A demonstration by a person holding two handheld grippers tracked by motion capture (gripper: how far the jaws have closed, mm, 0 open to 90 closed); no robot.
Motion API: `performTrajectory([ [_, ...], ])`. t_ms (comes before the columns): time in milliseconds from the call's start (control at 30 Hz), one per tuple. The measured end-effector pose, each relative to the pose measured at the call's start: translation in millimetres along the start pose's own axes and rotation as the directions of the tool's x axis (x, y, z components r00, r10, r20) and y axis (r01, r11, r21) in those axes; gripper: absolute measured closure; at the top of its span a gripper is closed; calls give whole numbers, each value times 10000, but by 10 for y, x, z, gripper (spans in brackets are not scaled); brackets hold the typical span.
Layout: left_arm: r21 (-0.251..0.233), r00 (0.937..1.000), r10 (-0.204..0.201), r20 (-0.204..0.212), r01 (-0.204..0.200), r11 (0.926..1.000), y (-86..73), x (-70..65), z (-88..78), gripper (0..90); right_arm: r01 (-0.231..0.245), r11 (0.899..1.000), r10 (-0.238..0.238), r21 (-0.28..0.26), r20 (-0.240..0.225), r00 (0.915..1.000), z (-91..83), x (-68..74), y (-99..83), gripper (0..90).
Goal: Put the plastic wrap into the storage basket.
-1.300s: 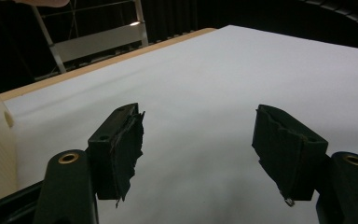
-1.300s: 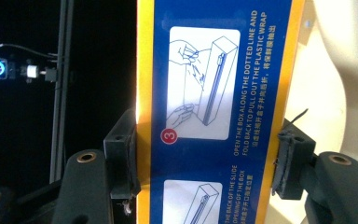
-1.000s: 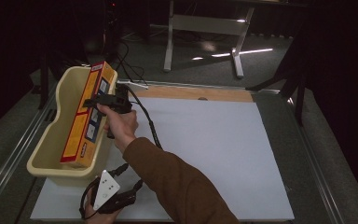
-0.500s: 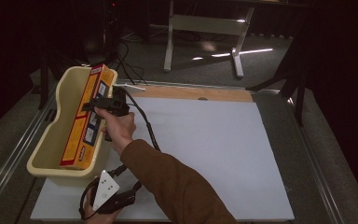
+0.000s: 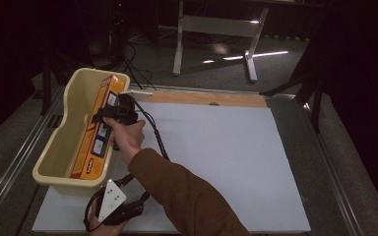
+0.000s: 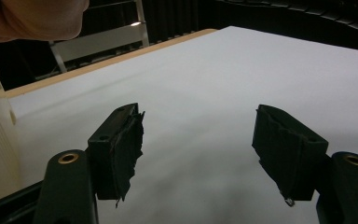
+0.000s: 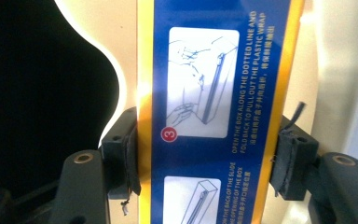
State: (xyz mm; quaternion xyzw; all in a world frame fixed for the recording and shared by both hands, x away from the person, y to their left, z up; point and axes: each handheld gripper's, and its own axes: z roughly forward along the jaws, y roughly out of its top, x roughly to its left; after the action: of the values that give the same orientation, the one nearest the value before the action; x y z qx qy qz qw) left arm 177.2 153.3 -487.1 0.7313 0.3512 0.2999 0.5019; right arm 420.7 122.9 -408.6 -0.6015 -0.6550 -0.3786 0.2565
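Seemingly just loosened, the right gripper (image 7: 207,158) has been opening its jaws, with the plastic wrap box (image 7: 214,93) between them; whether the pads still touch its edges is hard to tell. That box leans inside the cream bin (image 5: 61,142) at the table's left. Nearer the person, the left gripper (image 6: 200,149) gapes wide over the white sheet (image 6: 214,84), holding nothing.

Your white surface (image 5: 216,157) lies open across the middle and right, nothing standing on it; pass there freely; on the left, the cream tub (image 5: 64,142) walls you in, and the long plastic-wrap box (image 5: 96,132) leaning inside takes up its right side, leaving a narrow gap along the left wall; your right tool (image 7: 205,158) straddles that box, right pad just clear; your sleeve (image 5: 187,196) crosses the near-left corner above the left tool (image 5: 110,209).
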Motion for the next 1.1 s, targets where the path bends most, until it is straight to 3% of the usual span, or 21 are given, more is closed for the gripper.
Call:
performTrajectory([
  [233, 28, 10000, 10, 17, -10, 10000, -3, -5, 6, 325, 142, 9998, -146, -126, -342, 9993, -101, 57, 5, 363],
  [333, 36, 10000, 20, 11, -20, 10000, -3, -10, 8, 325, 306, 9995, -306, -16, -208, 9993, -146, 62, 18, 381],
  [533, 31, 10000, 26, -28, -26, 10000, -4, -13, 17, 325, 1049, 9942, -1042, 230, -278, 9942, -251, 45, -1, 398],
  [667, 23, 10000, 30, -60, -30, 10000, -4, -12, 17, 325, 1852, 9823, -1838, 265, -477, 9818, -337, 16, -21, 405],
  [733, 24, 10000, 36, -73, -36, 10000, -4, -12, 16, 325, 2563, 9662, -2556, 291, -262, 9664, -378, -7, -36, 409],
  [867, 22, 10000, 56, -55, -56, 10000, 4, -16, 16, 325, 4034, 9139, -4055, 461, 562, 9124, -484, -72, -77, 404],
  [900, 21, 10000, 69, -53, -69, 10000, 5, -17, 17, 325, 4430, 8956, -4448, 405, 819, 8919, -529, -102, -94, 397],
  [933, 52, 9999, 96, -50, -95, 9999, 7, -20, 19, 325, 4639, 8852, -4649, 338, 979, 8799, -559, -121, -107, 393],
  [967, 66, 9999, 94, -53, -93, 9999, 8, -22, 20, 325, 5161, 8564, -5137, 142, 1236, 8490, -617, -164, -137, 378],
  [1000, 66, 9999, 94, -53, -93, 9999, 8, -22, 20, 325, 5433, 8395, -5388, 32, 1334, 8318, -647, -186, -154, 371],
  [1033, 89, 9999, 109, -69, -109, 9999, 6, -23, 24, 324, 5818, 8133, -5745, -49, 1506, 8045, -699, -220, -182, 366],
  [1100, 114, 9999, 89, -98, -88, 9999, 4, -19, 24, 325, 6221, 7829, -6120, -29, 1759, 7710, -777, -273, -224, 360],
])
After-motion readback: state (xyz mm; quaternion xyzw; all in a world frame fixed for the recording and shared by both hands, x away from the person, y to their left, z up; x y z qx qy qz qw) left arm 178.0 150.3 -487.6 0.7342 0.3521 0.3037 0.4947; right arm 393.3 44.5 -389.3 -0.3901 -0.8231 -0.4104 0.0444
